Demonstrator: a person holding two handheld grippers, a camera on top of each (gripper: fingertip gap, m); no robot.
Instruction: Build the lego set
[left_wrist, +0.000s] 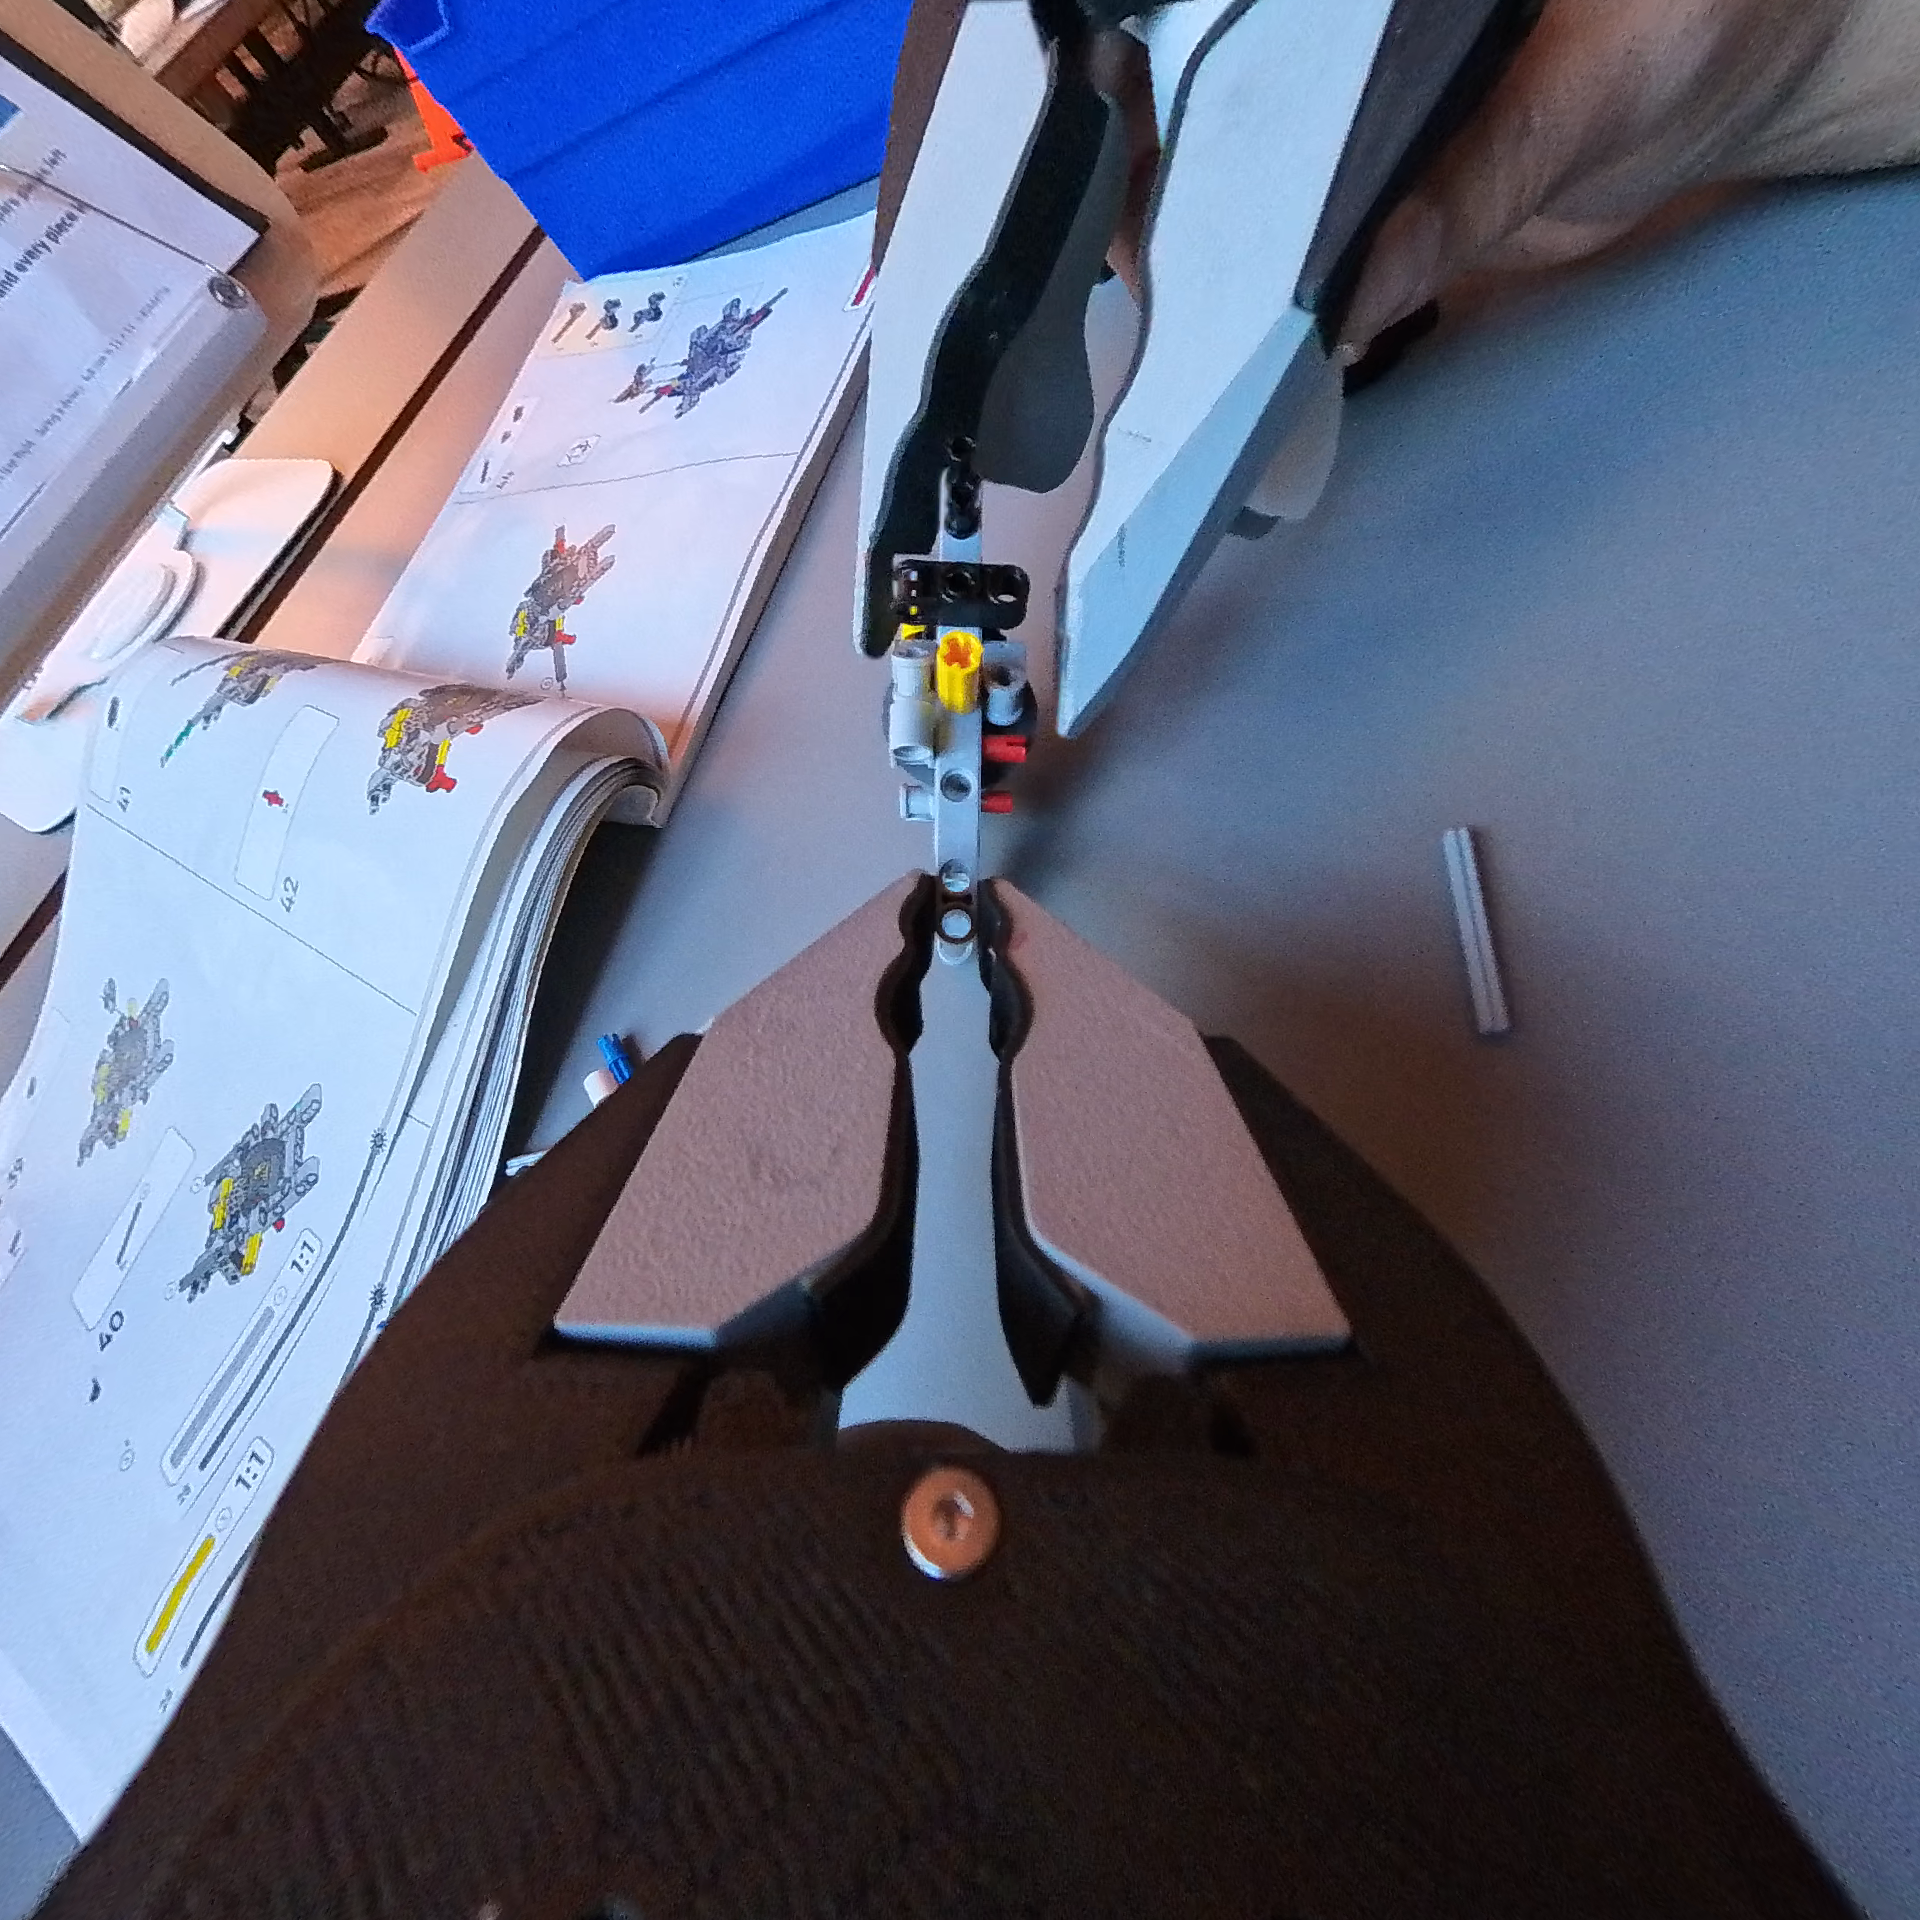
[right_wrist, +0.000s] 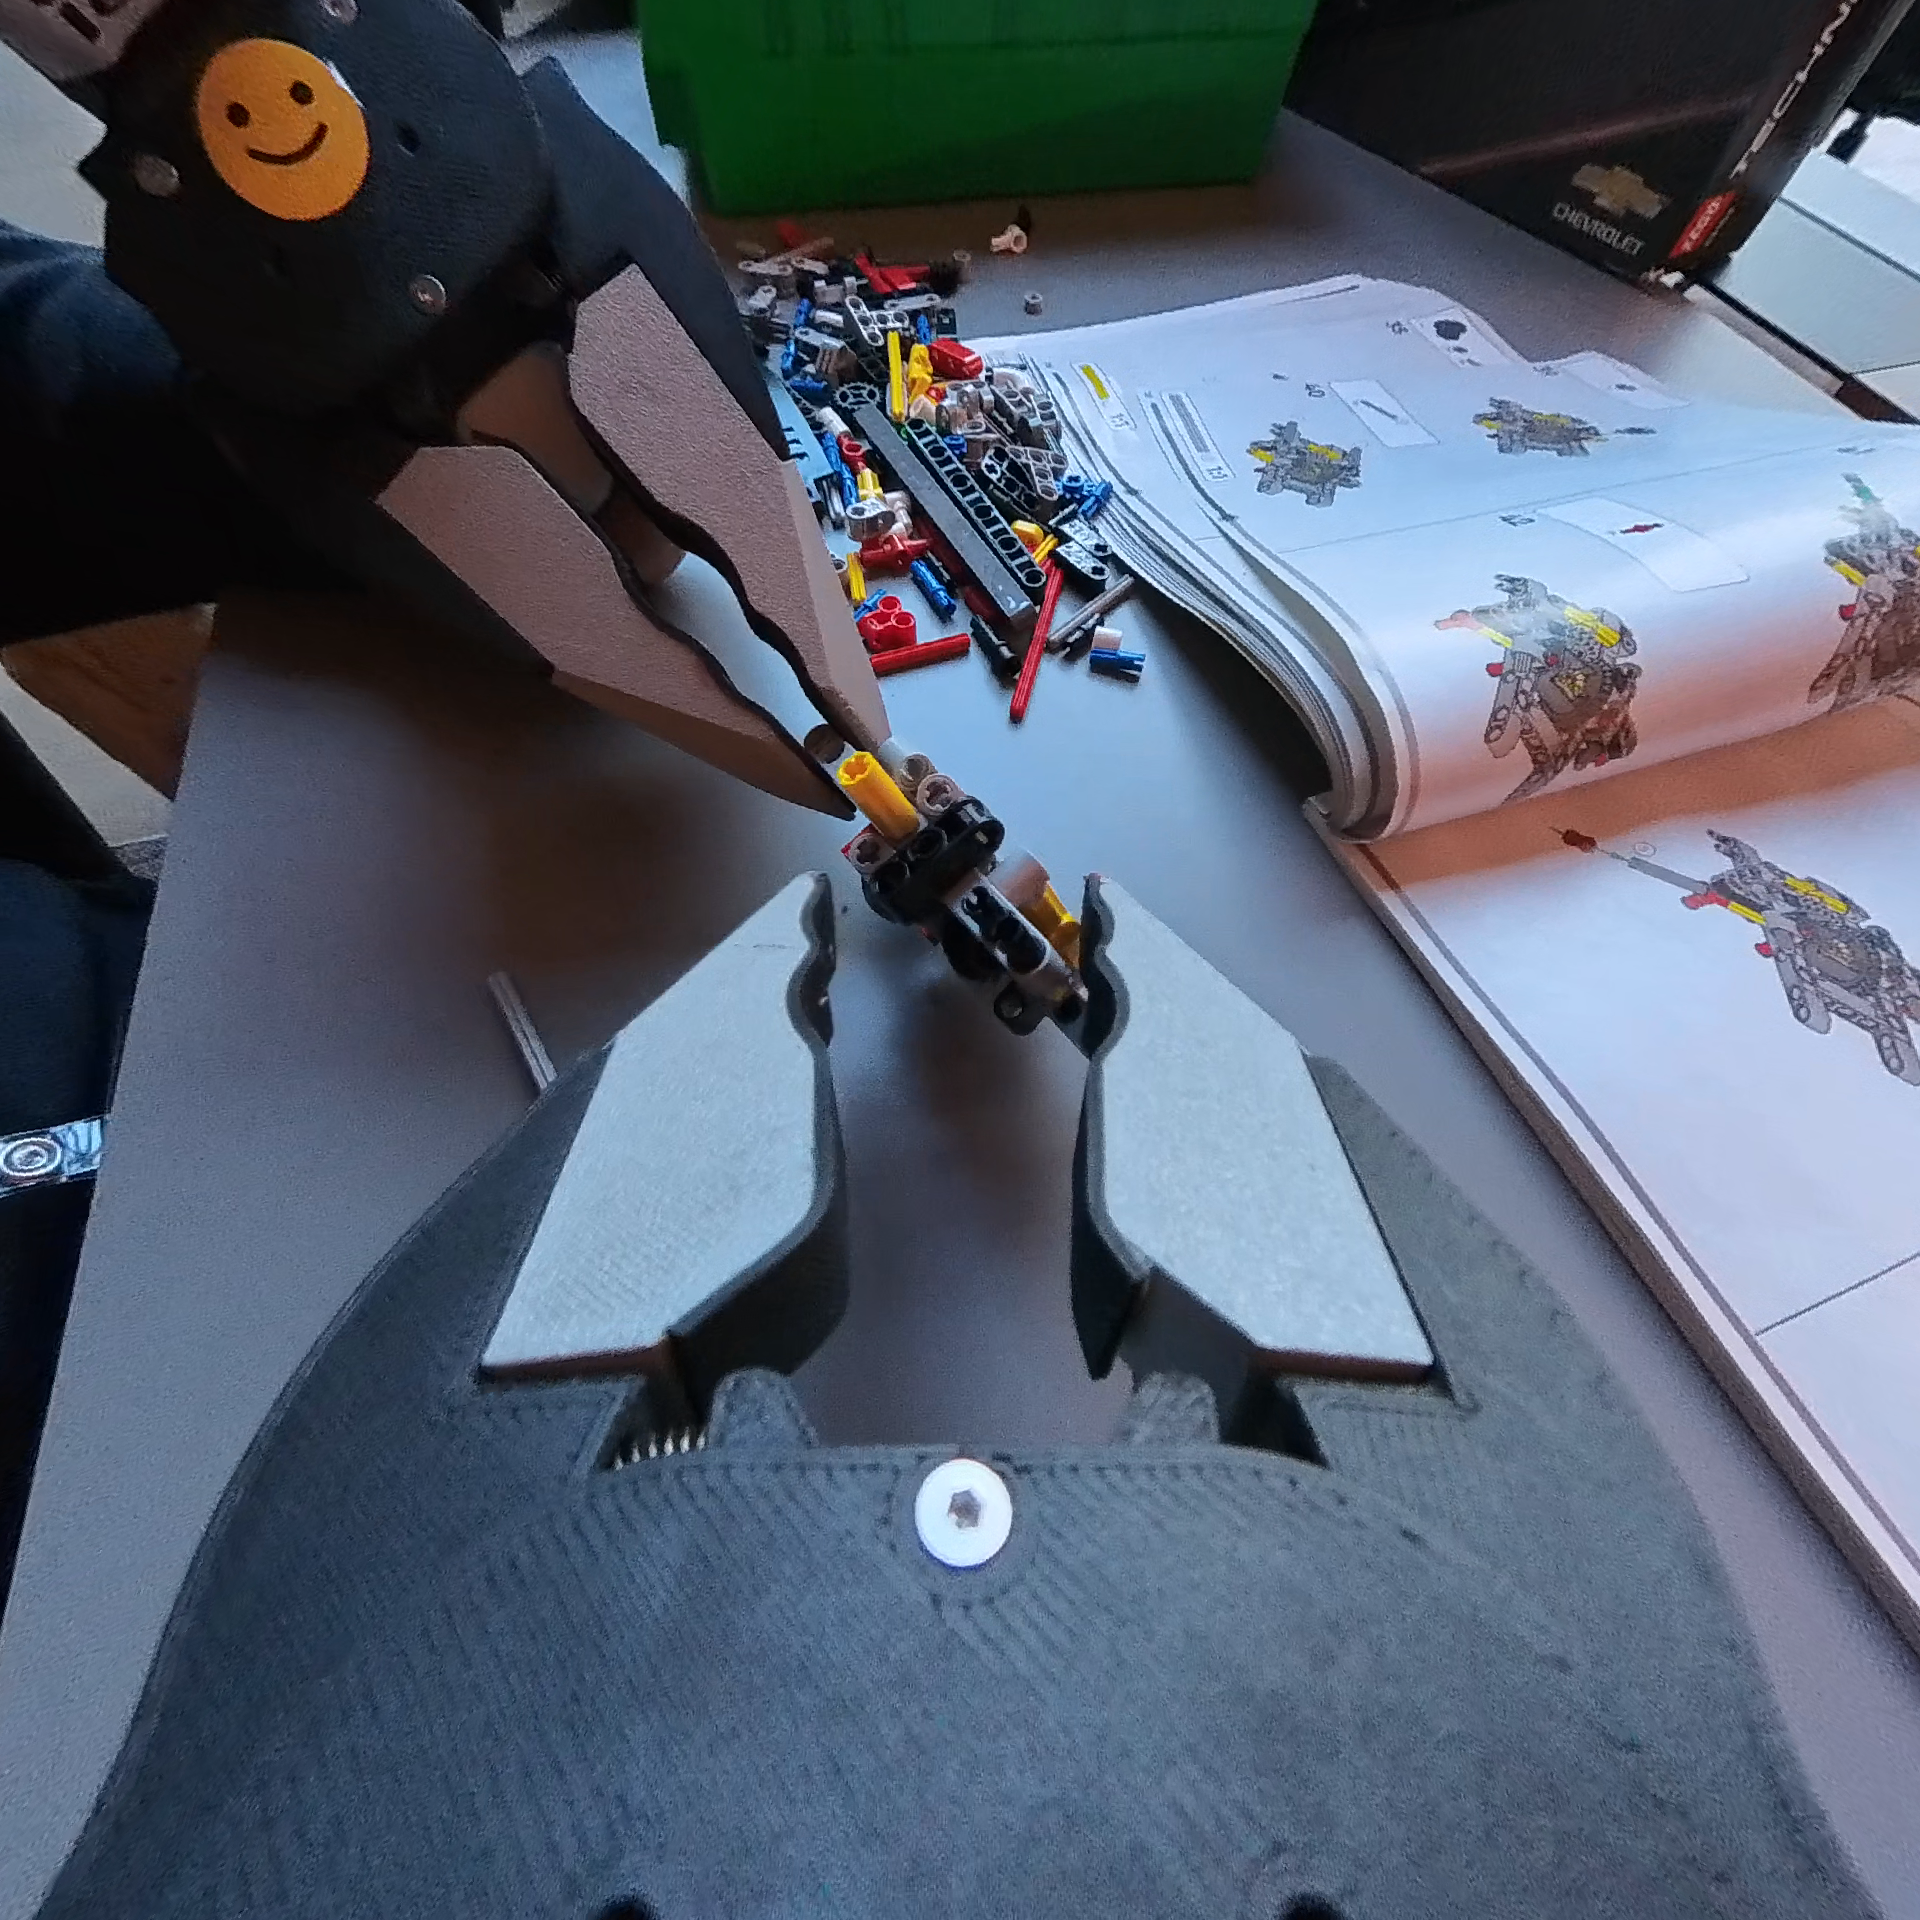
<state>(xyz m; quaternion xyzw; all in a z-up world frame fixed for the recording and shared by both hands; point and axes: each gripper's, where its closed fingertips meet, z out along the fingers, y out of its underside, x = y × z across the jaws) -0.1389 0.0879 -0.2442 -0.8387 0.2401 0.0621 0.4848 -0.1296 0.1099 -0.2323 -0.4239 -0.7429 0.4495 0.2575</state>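
Item: small brick assembly (left_wrist: 956, 717) of grey, black, yellow and red parts, held above the grey worktop (left_wrist: 1558, 1143).
Left claw (left_wrist: 958, 914): clenched on the assembly's light grey beam, both pads pressed to it.
Right claw (right_wrist: 956, 956): released, jaws spread wide; the assembly's black end is touched by one fingertip (right_wrist: 1101, 966) only.
Adjacent: grey axle rod (left_wrist: 1475, 930) lying apart; open instruction booklet (right_wrist: 1507, 582); loose parts pile (right_wrist: 935, 468); green bin (right_wrist: 966, 94); blue bin (left_wrist: 644, 114).
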